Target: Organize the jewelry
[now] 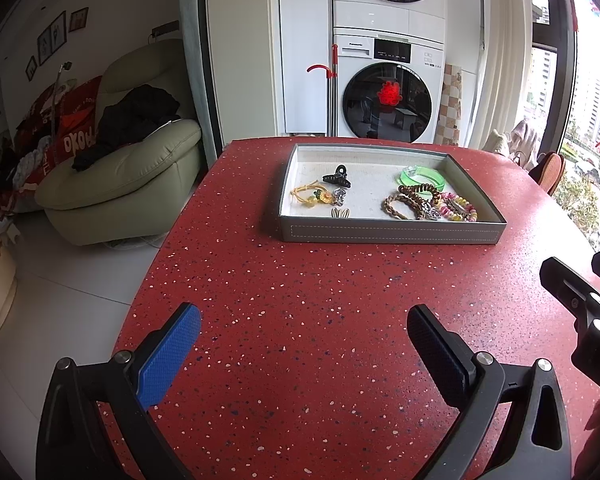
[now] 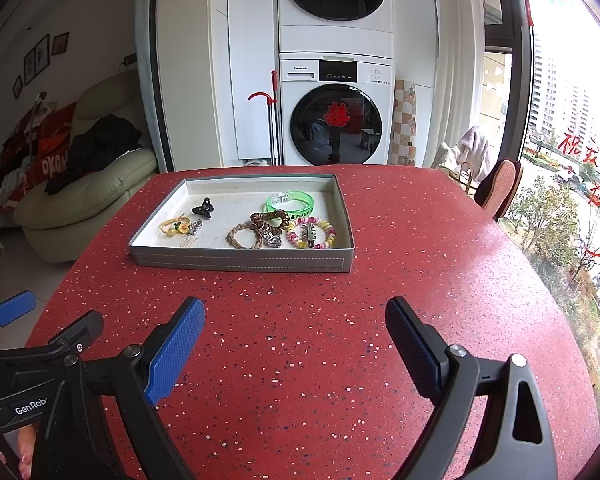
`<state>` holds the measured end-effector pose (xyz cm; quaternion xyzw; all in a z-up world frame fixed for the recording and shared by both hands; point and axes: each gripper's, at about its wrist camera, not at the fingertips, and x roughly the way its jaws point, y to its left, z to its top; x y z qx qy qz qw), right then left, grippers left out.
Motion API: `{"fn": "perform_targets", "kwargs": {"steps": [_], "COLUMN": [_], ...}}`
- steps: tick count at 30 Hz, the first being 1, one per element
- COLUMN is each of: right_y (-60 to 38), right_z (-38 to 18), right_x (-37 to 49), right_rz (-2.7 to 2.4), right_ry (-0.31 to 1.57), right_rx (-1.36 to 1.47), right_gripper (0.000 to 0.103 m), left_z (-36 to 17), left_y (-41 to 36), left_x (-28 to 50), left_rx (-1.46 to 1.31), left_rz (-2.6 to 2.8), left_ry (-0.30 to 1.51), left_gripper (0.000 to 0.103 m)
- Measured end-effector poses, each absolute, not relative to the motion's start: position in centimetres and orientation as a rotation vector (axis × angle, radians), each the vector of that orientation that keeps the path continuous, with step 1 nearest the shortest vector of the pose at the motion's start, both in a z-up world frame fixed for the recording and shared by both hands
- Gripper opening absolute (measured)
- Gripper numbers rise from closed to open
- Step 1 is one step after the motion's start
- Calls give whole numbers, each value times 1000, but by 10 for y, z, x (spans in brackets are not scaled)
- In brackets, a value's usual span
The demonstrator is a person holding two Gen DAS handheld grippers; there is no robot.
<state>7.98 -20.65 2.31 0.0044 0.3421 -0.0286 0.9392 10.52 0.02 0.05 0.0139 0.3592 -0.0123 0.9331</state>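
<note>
A grey tray (image 1: 392, 233) (image 2: 244, 261) sits at the far side of the red speckled table (image 1: 300, 300) (image 2: 300, 300). Inside lie a black claw clip (image 1: 337, 176) (image 2: 203, 207), a yellow hair tie (image 1: 312, 195) (image 2: 176, 226), a green bangle (image 1: 422, 176) (image 2: 290, 202), brown bracelets (image 1: 408, 202) (image 2: 256, 230) and a pink-yellow bead bracelet (image 1: 460, 208) (image 2: 311, 234). My left gripper (image 1: 304, 336) is open and empty, well short of the tray. My right gripper (image 2: 296, 328) is open and empty, also short of the tray.
A cream sofa (image 1: 132, 176) with dark clothes stands left of the table. Stacked white washing machines (image 1: 388, 92) stand behind. A chair (image 2: 498, 188) and a window are at the right. The right gripper's body shows at the left wrist view's right edge (image 1: 580, 300).
</note>
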Motion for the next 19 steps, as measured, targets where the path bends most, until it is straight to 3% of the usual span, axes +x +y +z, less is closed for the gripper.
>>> {"fn": "perform_targets", "kwargs": {"steps": [19], "right_y": [-206], "right_z": [23], "right_x": [80], "right_rz": [-59], "right_ry": [701], "right_rx": [10], "right_gripper": [93], "left_z": [3], "left_y": [-3], "left_x": [103], "left_rx": [42], "left_rz": [-39], "left_ry": [731], "left_gripper": [103]}}
